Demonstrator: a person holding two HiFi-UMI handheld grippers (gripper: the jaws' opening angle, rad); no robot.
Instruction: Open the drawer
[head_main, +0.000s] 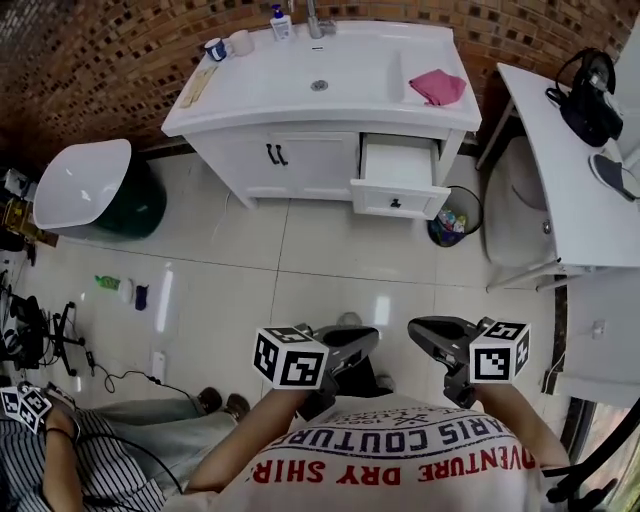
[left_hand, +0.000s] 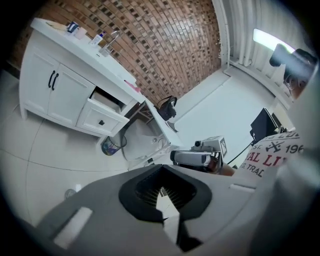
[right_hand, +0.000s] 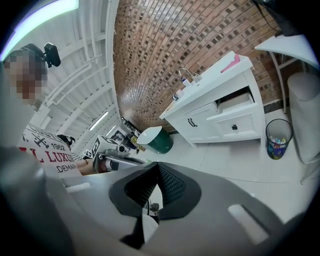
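- Drawer (head_main: 398, 182): stands pulled out of the right half of the white vanity (head_main: 300, 160), below the pink cloth (head_main: 437, 86) on its top. Black knob (head_main: 396, 203) on the drawer front; inside looks bare white.
- Vanity's two doors (head_main: 290, 165), left of the drawer, are closed.
- Waste bin (head_main: 455, 218) is on the floor (head_main: 250, 270), just right of the drawer.
- Left tongs (head_main: 365, 338): pressed together, nothing between them, held close to the person's chest.
- Right tongs (head_main: 420, 328): pressed together, nothing pinched, beside the left pair.
- Both tongs are well apart from the drawer, with tiled floor between.
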